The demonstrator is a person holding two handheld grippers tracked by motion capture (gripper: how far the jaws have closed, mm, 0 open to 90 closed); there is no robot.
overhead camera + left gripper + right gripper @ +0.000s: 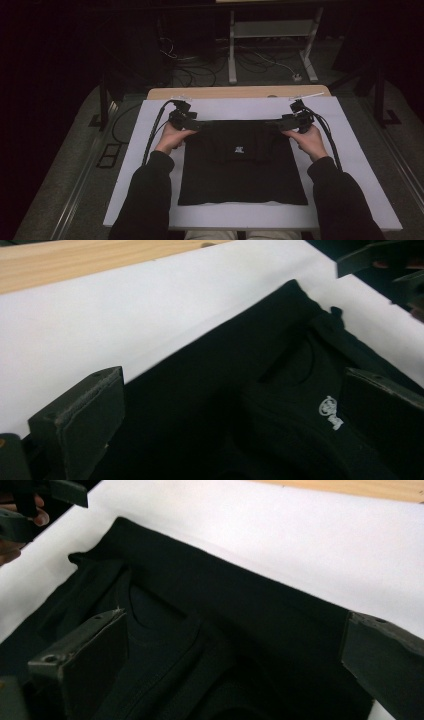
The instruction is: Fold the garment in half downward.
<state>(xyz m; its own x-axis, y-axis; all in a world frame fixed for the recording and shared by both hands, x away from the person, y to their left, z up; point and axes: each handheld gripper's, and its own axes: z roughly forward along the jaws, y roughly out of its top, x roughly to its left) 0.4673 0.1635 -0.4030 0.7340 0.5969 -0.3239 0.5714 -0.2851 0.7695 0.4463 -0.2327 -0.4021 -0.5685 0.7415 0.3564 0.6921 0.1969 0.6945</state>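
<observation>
A black shirt point(240, 175) lies folded flat on a white board point(350, 165), a small white logo point(239, 149) near its top middle. My left gripper point(200, 125) sits at the shirt's far left corner and my right gripper point(276, 122) at its far right corner, both pointing inward along the top edge. In the left gripper view the gripper point(230, 415) stands open, with the shirt point(210, 390) and logo point(331, 412) lying between the jaws. My right gripper point(235, 655) is open too, over the shirt's point(225, 610) folded collar area.
The board rests on a wooden table point(235, 92) whose far edge shows beyond it. Behind the table stand a white metal frame point(270, 30) and loose cables point(190, 75) on the floor. Bare white board point(150, 165) flanks the shirt on both sides.
</observation>
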